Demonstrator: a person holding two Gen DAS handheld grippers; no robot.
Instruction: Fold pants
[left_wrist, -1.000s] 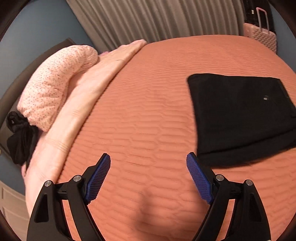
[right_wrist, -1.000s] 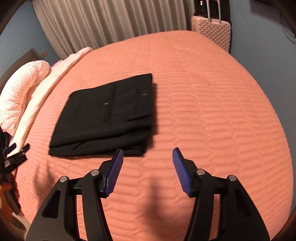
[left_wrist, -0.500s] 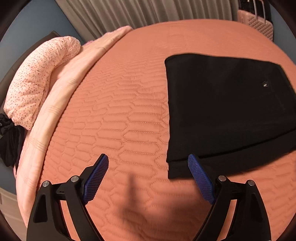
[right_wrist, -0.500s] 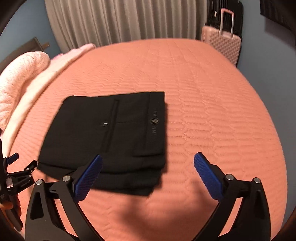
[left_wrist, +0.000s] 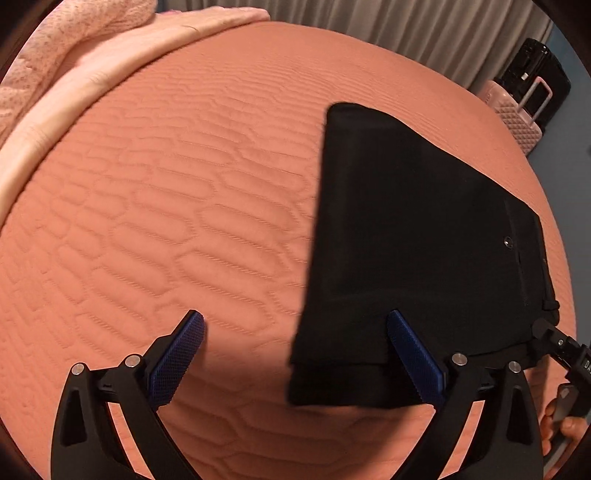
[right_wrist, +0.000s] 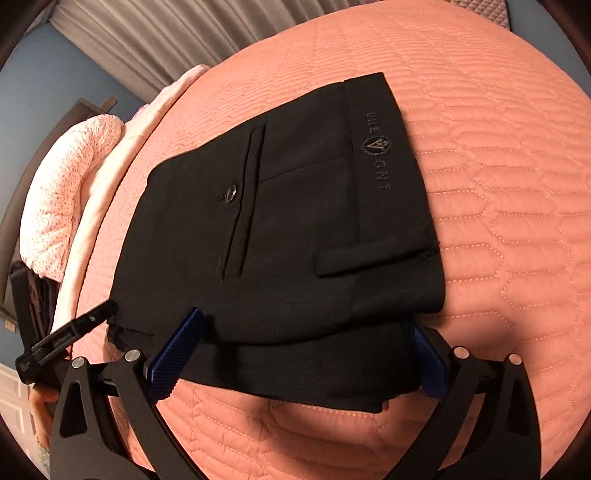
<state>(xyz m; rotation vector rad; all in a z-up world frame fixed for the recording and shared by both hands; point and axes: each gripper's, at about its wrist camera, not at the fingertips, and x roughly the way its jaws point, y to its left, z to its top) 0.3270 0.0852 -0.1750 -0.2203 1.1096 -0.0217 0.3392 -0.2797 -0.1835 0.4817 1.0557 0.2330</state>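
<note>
Black folded pants (left_wrist: 417, 236) lie in a flat rectangle on the salmon quilted bed (left_wrist: 166, 206). In the right wrist view the pants (right_wrist: 288, 206) show a welt pocket with a button and a printed waistband. My left gripper (left_wrist: 295, 317) hangs low over their near left corner. Its jaws are opening, that corner lies between them, and the pads do not press it. My right gripper (right_wrist: 306, 321) is open wide astride the near folded edge, with its right fingertip (right_wrist: 424, 354) partly behind the cloth. Each view shows a part of the other gripper at the pants' edge.
A pale pink blanket (left_wrist: 92, 77) and a speckled pillow (right_wrist: 62, 199) lie along the bed's left side. Grey curtains (right_wrist: 177, 33) hang behind. A pink suitcase (left_wrist: 517, 114) and a black one (left_wrist: 535, 74) stand past the far right corner.
Both grippers have come down and in over the pants' near edge, which now fills the views. The right jaws have spread much wider; the left ones a little wider.
</note>
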